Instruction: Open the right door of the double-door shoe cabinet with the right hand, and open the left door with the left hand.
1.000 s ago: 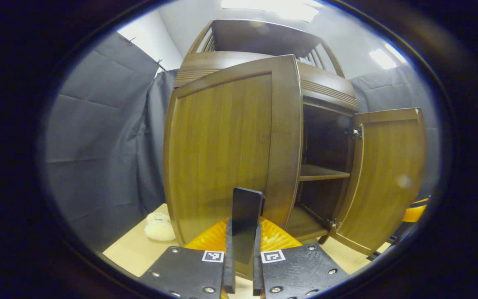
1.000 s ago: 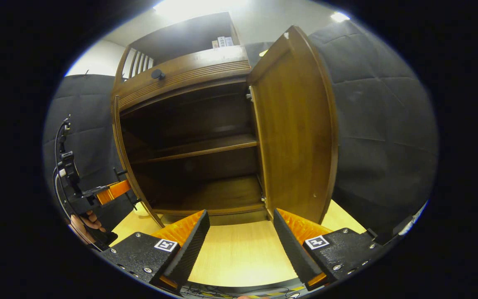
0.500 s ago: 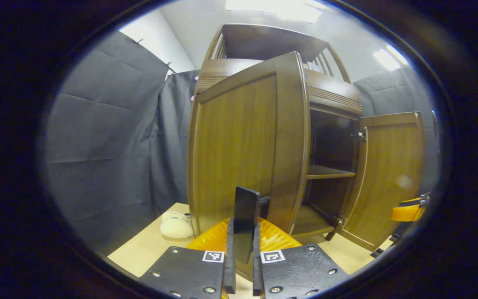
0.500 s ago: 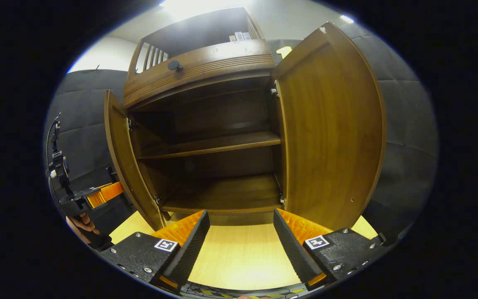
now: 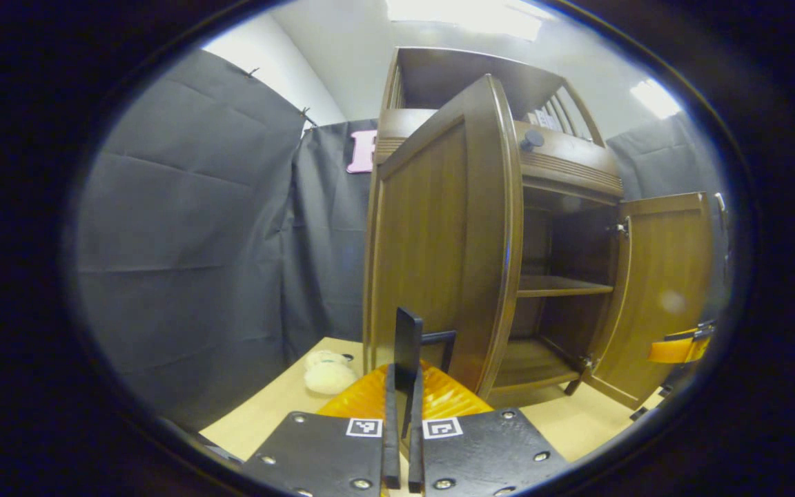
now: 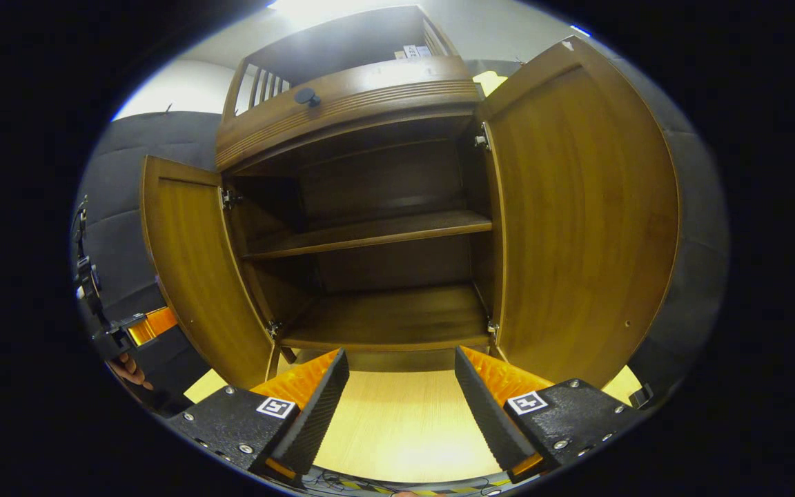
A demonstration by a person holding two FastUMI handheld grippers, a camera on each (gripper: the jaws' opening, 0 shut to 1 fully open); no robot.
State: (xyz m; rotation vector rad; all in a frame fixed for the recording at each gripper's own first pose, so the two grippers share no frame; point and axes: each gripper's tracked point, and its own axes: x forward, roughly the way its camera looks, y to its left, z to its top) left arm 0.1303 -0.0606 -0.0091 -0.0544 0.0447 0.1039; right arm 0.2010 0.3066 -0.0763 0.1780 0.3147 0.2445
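Swinging wider than a second ago, the left door [image 5: 439, 241] of the shoe cabinet [image 6: 363, 228] now stands well open, its handle [image 5: 408, 345] clamped in the closed left hand-held gripper [image 5: 402, 442]. The right door [image 6: 577, 221] stands fully open; the right hand-held gripper [image 6: 401, 407] gapes wide and empty above the surface [image 6: 397, 428]. The task looks nearly done.

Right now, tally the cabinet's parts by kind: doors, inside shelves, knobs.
Doors: 2, left and right, both open
Inside shelves: 2, middle and bottom
Knobs: 1
Total: 5
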